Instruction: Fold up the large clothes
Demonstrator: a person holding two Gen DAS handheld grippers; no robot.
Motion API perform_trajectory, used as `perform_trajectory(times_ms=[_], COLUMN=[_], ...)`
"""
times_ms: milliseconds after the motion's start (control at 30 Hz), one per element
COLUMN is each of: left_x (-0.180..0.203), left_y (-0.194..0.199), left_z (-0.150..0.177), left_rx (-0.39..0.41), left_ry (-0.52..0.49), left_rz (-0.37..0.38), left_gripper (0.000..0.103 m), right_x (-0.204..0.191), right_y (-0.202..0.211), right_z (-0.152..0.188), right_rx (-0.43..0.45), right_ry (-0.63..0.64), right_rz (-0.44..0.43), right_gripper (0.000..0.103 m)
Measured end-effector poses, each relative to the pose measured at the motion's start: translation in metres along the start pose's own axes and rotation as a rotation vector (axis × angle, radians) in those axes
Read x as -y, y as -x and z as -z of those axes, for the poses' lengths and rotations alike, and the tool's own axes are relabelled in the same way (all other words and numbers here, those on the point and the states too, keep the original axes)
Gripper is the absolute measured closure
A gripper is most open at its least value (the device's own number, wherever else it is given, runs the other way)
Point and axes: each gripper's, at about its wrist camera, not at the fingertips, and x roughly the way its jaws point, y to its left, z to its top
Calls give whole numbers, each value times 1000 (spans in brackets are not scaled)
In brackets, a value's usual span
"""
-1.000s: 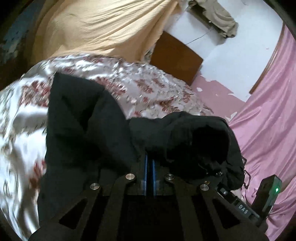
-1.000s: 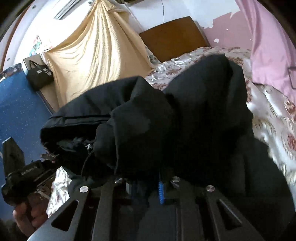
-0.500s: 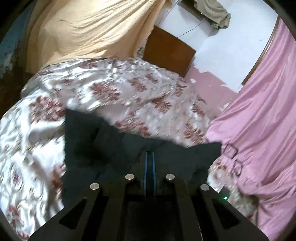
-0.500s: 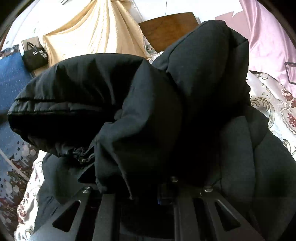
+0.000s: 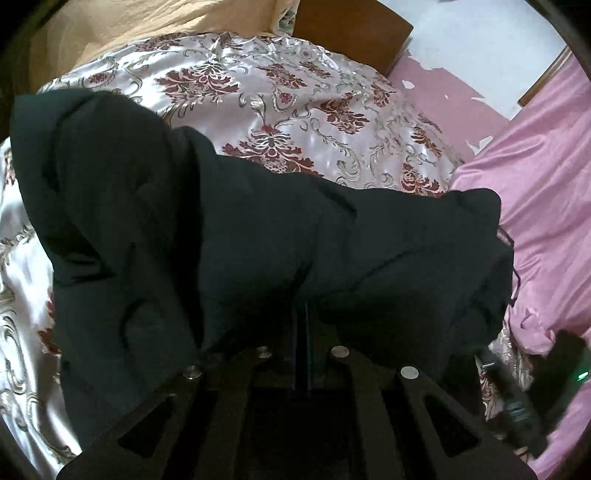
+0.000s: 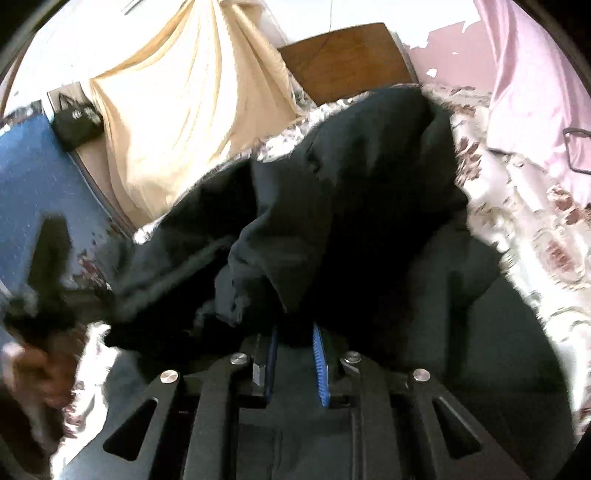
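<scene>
A large black padded jacket (image 5: pixel 258 236) lies bunched on a bed with a shiny floral cover (image 5: pixel 295 92). My left gripper (image 5: pixel 303 317) is shut on a fold of the jacket, its blue pads pressed together under the cloth. In the right wrist view the same jacket (image 6: pixel 351 206) drapes over my right gripper (image 6: pixel 295 339). Its blue pads (image 6: pixel 320 365) stand a little apart with black cloth between them. The right gripper shows at the lower right of the left wrist view (image 5: pixel 517 402), and the left gripper and hand at the left of the right wrist view (image 6: pixel 40 295).
A pink sheet (image 5: pixel 546 206) hangs along the bed's right side. A wooden headboard (image 5: pixel 351 33) stands at the far end, with a yellow curtain (image 6: pixel 177 110) to its left. A black bag (image 6: pixel 75 122) sits on a ledge beside a blue surface (image 6: pixel 33 184).
Both grippers have come down toward the bed with the jacket. The jacket has spread lower over the cover. The right gripper's pads have parted slightly.
</scene>
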Motion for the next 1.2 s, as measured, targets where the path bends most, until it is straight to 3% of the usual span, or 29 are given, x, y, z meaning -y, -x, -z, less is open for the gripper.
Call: perform_trajectory(times_ms=[200,267,367,433,533,733,833,967,1100,1200], left_x=[5,5,2,2,1,-3,3,5,-14,-12], left_y=[-4,-5,-5,-5,-5,-11,-15,-34,-53,-52], left_z=[0,2,3,3,1,14,26,40,39,36], left_rx=[-8,-8,-10,-12,-14,5,32,87,114,98], left_ry=[-46,-53,-56,-58,-82,-182,-269,-359,-299,-292], left_rz=[-25,-25,-19,-14,-11,29,-12,-91,-36,-51], left_gripper=[100,100,100,100,100,100,100,100,99,99], right_x=[-22,-25,-35,-36,-28,7,-6,-20,-1,4], right_y=[20,20,-8,-40,-63,-52,-60,-86,-114,-121], right_z=[-84,-112,-147,-152,-116,-25,6,21,23,20], right_rx=[106,95,-11,-112,-205,-149,-81,-94,-113,-119], right_ry=[52,82,136,173,229,287,427,500,434,429], right_rz=[-49,-41,-39,-21,43,93,192,298,262,254], right_gripper=[84,82,77,77,77,76,76,76,77,78])
